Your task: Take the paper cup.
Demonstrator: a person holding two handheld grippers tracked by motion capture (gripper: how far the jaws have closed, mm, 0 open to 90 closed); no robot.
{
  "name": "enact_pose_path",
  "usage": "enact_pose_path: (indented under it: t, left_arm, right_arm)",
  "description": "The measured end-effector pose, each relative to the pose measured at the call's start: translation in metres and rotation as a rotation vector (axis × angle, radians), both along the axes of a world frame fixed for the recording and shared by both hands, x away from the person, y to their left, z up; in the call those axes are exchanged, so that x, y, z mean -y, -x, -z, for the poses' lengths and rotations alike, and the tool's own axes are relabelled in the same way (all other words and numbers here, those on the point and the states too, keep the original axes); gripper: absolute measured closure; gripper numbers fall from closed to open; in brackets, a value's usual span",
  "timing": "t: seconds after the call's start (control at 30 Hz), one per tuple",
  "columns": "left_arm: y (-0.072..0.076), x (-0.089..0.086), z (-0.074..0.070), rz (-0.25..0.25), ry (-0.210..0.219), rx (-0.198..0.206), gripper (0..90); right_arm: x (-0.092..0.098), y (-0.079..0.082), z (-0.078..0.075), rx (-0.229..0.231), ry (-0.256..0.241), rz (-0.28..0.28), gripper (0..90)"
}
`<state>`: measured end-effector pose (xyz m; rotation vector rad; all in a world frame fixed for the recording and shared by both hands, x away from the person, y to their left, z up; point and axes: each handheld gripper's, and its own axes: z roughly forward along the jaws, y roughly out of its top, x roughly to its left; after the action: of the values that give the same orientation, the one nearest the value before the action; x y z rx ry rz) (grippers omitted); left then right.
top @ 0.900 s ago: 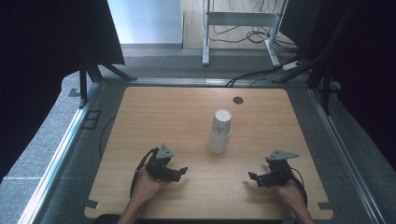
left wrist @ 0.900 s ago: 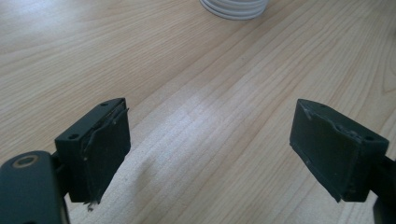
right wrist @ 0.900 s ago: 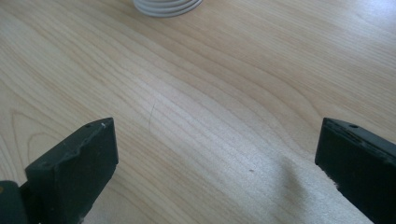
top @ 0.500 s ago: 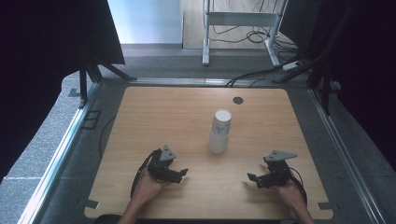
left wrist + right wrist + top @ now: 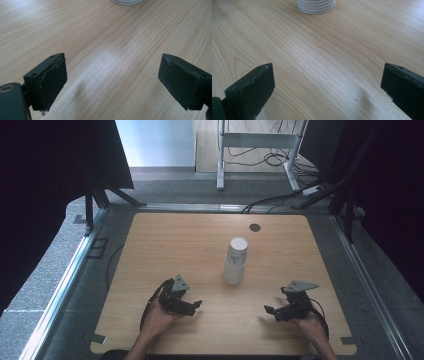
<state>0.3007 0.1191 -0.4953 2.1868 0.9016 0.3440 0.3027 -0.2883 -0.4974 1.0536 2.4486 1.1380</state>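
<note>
A stack of white paper cups (image 5: 235,260) stands upside down near the middle of the wooden table (image 5: 165,240). Its stacked rims show at the top of the right gripper view (image 5: 316,6), and an edge of it at the top of the left gripper view (image 5: 126,2). My left gripper (image 5: 196,307) rests low on the table to the cups' front left, jaws wide apart and holding nothing (image 5: 113,85). My right gripper (image 5: 269,312) sits to the cups' front right, also open with bare wood between its jaws (image 5: 327,92).
A small dark round hole (image 5: 255,227) lies in the table near its far edge. Metal rails (image 5: 65,285) frame the table on both sides. Black curtains stand at left and right, and a metal stand with cables (image 5: 260,142) is on the floor beyond.
Both grippers stay almost where they were near the front edge. The cup stack has not moved.
</note>
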Motion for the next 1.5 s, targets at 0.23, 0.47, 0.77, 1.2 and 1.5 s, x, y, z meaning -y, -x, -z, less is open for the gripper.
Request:
enact_pose_path:
  t: [0.23, 0.47, 0.77, 1.2, 1.5]
  left_arm:
    - [-0.002, 0.0, -0.003, -0.002, 0.001, 0.011, 7.6]
    - [-0.005, 0.004, -0.008, 0.014, 0.021, 0.022, 7.9]
    - [-0.012, 0.009, -0.013, 0.041, 0.058, 0.006, 8.0]
    - [-0.021, 0.018, -0.023, 0.065, 0.083, 0.025, 6.8]
    - [-0.032, 0.028, -0.027, 0.079, 0.07, 0.035, 6.7]
  right_arm:
    - [0.001, -0.001, -0.005, 0.014, -0.022, -0.006, 0.0]
    - [0.0, -0.004, -0.01, 0.012, -0.047, -0.014, 0.0]
    - [-0.007, -0.008, -0.017, 0.006, -0.06, -0.028, 0.0]
    - [-0.014, -0.016, -0.036, 0.019, -0.09, -0.046, 0.0]
    - [-0.021, -0.023, -0.046, 0.028, -0.085, -0.065, 0.0]
